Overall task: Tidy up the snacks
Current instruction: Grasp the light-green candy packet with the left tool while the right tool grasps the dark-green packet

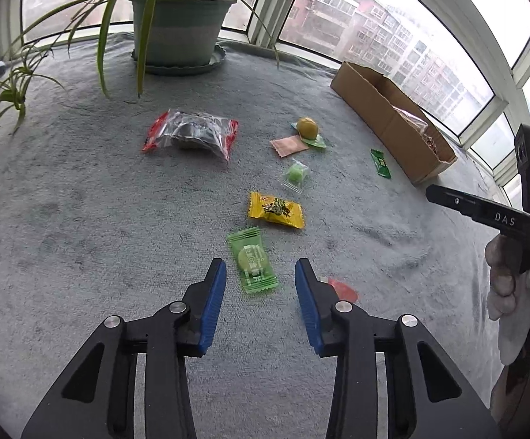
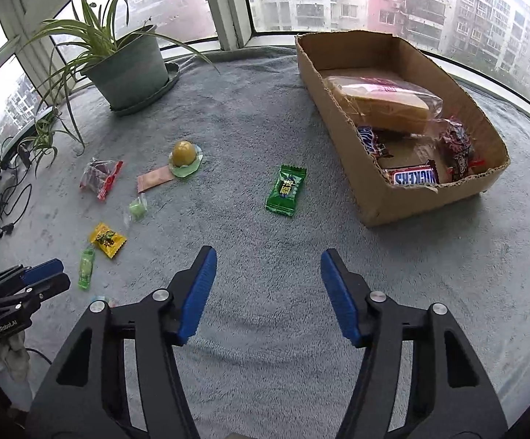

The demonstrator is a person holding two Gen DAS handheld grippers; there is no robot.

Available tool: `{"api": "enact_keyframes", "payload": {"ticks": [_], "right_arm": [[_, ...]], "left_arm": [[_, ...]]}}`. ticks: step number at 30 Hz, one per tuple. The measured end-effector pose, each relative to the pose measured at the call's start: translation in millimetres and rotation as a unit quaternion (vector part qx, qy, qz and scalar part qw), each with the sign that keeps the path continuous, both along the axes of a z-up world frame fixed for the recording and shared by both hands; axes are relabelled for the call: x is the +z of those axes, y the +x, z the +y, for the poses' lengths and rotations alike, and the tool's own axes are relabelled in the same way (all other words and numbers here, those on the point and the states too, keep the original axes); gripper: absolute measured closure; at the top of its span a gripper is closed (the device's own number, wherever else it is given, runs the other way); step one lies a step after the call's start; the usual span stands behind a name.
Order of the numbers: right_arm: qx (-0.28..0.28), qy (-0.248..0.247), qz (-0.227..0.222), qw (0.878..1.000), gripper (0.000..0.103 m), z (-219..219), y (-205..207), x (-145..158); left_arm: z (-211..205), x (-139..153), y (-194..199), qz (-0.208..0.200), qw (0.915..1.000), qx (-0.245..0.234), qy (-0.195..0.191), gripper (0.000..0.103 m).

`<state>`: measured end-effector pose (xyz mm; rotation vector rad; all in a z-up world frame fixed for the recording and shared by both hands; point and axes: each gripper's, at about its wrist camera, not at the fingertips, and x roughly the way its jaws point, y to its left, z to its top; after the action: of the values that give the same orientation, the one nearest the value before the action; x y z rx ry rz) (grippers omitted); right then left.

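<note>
Your left gripper [image 1: 260, 274] gaped empty over the light green packet [image 1: 253, 265]; right gripper [image 2: 268, 267] gaped empty too. Flat wrapper on plush cloth [image 1: 82, 219] risked slipping out

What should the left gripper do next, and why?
Probably ease the left gripper forward and down onto the light green packet. It is open and empty, and that packet lies on the blanket right between its fingertips, nearer than any other loose snack. Several snacks are already in the box, so this one likely goes there too.
</note>
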<state>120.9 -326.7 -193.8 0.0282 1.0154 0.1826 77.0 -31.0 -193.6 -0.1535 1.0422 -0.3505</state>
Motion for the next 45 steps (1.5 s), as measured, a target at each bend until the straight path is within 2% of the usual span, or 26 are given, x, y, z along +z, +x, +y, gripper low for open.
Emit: {"api": "enact_keyframes", "payload": {"ticks": [3,15,17,20,30,32,36,39,45], "right_arm": [[-0.001,-0.007,0.006,1.000,0.049,4.3,13.6,-5.8],[-0.022,-0.009,0.033,0.999,0.062,8.9,61.3,-26.6],[-0.026,-0.009,0.039,0.999,0.068,8.6,65.9,-29.9],[-0.031,-0.007,0.044,0.999,0.068,7.4,70.0,-33.6],[-0.036,-0.005,0.053,0.998,0.075,3.3,81.2,-37.2],[-0.032,-0.013,0.052,0.998,0.076,5.1,80.7,-37.3],[-0.018,-0.032,0.050,0.998,0.079,13.6,80.5,-37.7],[-0.005,-0.044,0.048,0.998,0.081,19.0,79.2,-37.5],[0.003,-0.050,0.039,0.998,0.094,19.8,77.4,-31.8]], "left_arm": [[-2.2,-4.3,4.1,0.011,0.9999,0.006,-0.008,0.066],[-4.6,-14.8,11.2,0.036,0.9991,0.021,-0.005,0.066],[-4.3,-16.5,12.1,0.040,0.9990,0.021,-0.006,0.066],[-5.5,-17.8,14.2,0.042,0.9989,0.022,-0.004,0.066],[-17.5,-18.9,18.4,0.021,0.9990,0.014,0.036,0.066],[-16.4,-19.1,17.1,0.018,0.9990,0.015,0.039,0.068],[-13.3,-19.6,16.6,0.013,0.9985,0.018,0.049,0.082],[-9.4,-19.5,15.9,0.012,0.9987,0.020,0.045,0.085],[-0.4,-18.7,14.9,0.018,0.9990,0.030,0.027,0.094]]}}
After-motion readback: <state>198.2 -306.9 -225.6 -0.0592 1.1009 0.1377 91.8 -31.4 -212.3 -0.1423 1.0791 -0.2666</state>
